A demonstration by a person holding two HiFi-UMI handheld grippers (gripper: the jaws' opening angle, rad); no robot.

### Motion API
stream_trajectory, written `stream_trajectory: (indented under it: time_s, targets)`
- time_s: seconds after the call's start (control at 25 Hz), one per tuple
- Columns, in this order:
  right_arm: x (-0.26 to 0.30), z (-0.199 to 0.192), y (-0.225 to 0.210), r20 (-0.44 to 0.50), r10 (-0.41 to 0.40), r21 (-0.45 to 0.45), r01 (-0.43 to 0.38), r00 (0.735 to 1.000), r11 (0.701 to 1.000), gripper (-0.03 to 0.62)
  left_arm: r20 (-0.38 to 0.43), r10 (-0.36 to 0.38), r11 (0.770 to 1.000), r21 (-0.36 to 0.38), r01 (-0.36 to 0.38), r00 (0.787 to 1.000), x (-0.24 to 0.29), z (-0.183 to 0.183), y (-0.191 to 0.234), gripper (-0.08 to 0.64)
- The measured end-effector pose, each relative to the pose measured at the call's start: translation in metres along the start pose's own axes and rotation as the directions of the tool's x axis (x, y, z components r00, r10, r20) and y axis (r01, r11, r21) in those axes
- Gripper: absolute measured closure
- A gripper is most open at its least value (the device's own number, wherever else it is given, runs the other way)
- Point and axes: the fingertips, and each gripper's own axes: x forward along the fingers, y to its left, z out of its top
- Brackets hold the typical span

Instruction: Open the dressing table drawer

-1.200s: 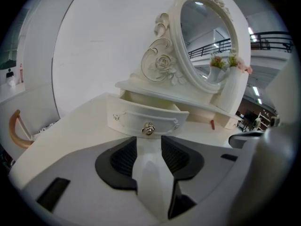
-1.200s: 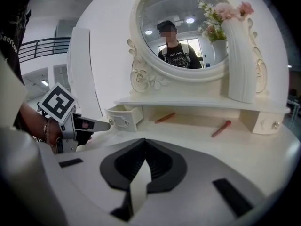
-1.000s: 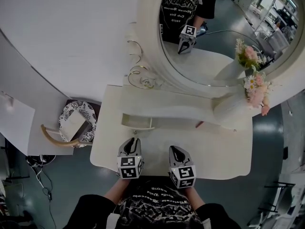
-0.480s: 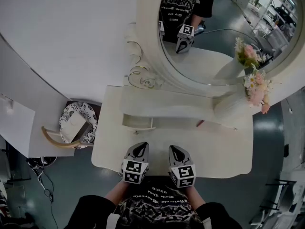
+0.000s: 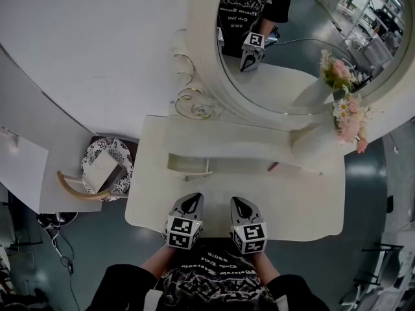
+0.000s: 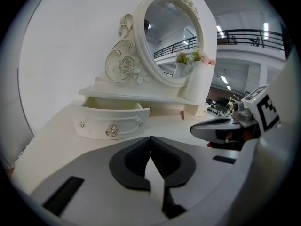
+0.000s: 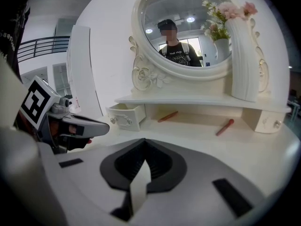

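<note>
The white dressing table [image 5: 295, 209] has a small left drawer [image 5: 188, 165] standing pulled out, its rose knob [image 6: 112, 130] facing me. My left gripper [image 5: 189, 202] hovers over the table's front edge, well short of the drawer; its jaws are shut with nothing between them [image 6: 150, 145]. Beside it on the right, my right gripper [image 5: 241, 205] is also shut and empty [image 7: 145, 150]. The open drawer [image 7: 126, 117] shows at the left under the shelf in the right gripper view. Each gripper shows in the other's view, the right gripper [image 6: 221, 128] and the left gripper [image 7: 80, 126].
An oval mirror [image 5: 292, 50] in an ornate frame rises behind the shelf [image 5: 227, 144]. A white vase of pink flowers [image 5: 324, 141] stands at the shelf's right end. A red stick [image 7: 224, 126] and an orange one [image 7: 168, 116] lie under the shelf. A patterned stool [image 5: 107, 167] sits at the left.
My left gripper has drawn back from the drawer toward the table's front edge and its jaws have closed. The drawer stays pulled out. The right gripper has not moved.
</note>
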Motion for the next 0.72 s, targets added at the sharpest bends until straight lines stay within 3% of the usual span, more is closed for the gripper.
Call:
stream_trajectory:
  time_s: [0.72]
  targets:
    - [0.0006,-0.0006,-0.0007,0.004,0.004,0.003,-0.004,1.0,1.0,0.584,-0.023,0.014,1.0,0.019,-0.014,1.0,-0.0028,-0.0062,0.0033,0.545]
